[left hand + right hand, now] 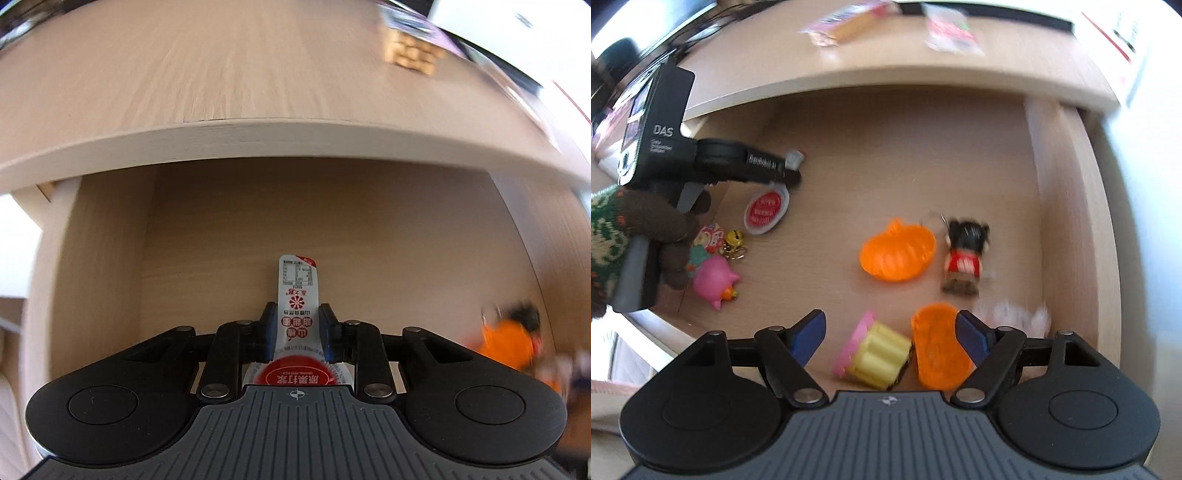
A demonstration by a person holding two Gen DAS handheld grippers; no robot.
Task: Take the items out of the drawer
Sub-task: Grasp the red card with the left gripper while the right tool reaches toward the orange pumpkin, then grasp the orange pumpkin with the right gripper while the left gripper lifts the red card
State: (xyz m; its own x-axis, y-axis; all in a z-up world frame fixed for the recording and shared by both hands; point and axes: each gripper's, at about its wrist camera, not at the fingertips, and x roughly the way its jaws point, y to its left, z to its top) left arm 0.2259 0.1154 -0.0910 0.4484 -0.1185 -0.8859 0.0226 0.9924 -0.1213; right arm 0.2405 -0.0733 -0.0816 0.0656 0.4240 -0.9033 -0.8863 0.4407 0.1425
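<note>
Left gripper (295,328) jaws pinch the sachet (297,295) by its neck for lifting from the drawer (229,236); right gripper (890,332) jaws hang wide, empty, over the toys.

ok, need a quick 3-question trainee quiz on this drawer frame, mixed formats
1. True or false: the left gripper is shut on the white-and-red sauce pouch.
2. What lies between the open right gripper fingers? A) small black-haired doll in red B) yellow-and-pink toy cupcake C) pink pig toy
3. Fill in: the orange pumpkin-shaped plastic piece lies on the floor of the light wooden ____.

Key: 1 true; 2 B; 3 drawer.
</note>
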